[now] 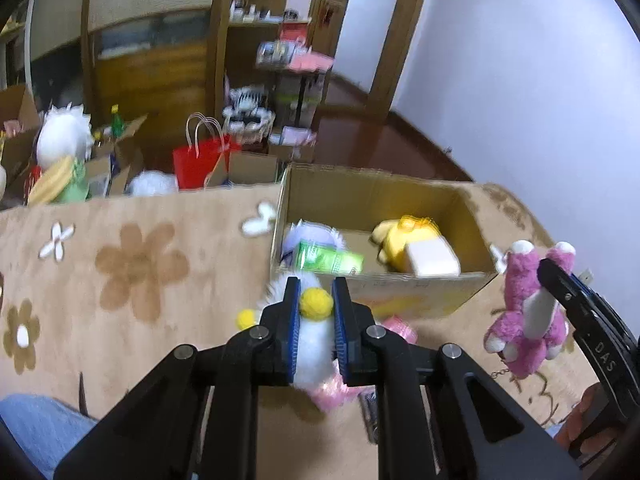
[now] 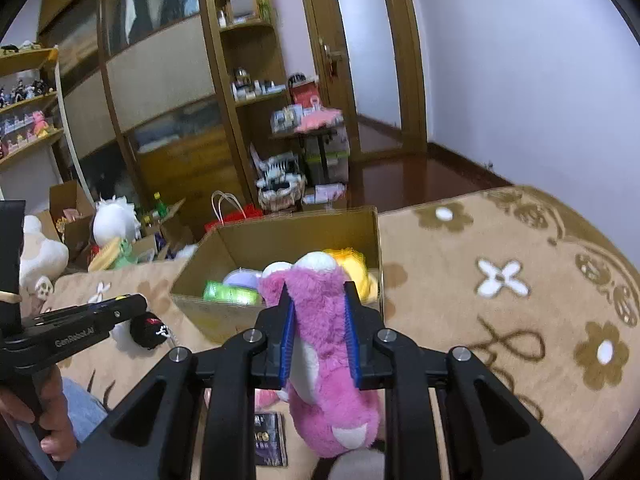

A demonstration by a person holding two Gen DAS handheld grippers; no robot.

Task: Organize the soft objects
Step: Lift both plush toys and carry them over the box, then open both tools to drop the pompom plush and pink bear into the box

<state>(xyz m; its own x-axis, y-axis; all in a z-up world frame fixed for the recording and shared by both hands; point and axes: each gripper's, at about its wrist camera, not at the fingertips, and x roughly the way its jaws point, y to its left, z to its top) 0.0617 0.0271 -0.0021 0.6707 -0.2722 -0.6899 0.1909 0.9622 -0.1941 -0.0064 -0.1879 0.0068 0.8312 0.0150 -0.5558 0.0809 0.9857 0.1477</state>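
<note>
Carrying one plush apiece, both tongs are hovering above the rug (image 2: 500,320) just short of the box (image 1: 400,192). The left tongs (image 1: 316,306) are squeezing a white toy (image 1: 314,340) with a yellow pom around its middle; the right tongs (image 2: 318,300) are pinching the pink bear (image 2: 320,312) across its chest, legs dangling. Both toys are looking light and squashy, likely yielding under the pads, so a grip across the thick torso is probably holding better than one on a limb or ear. The box is already holding a yellow plush (image 1: 404,232) and a green pack (image 1: 332,260).
</note>
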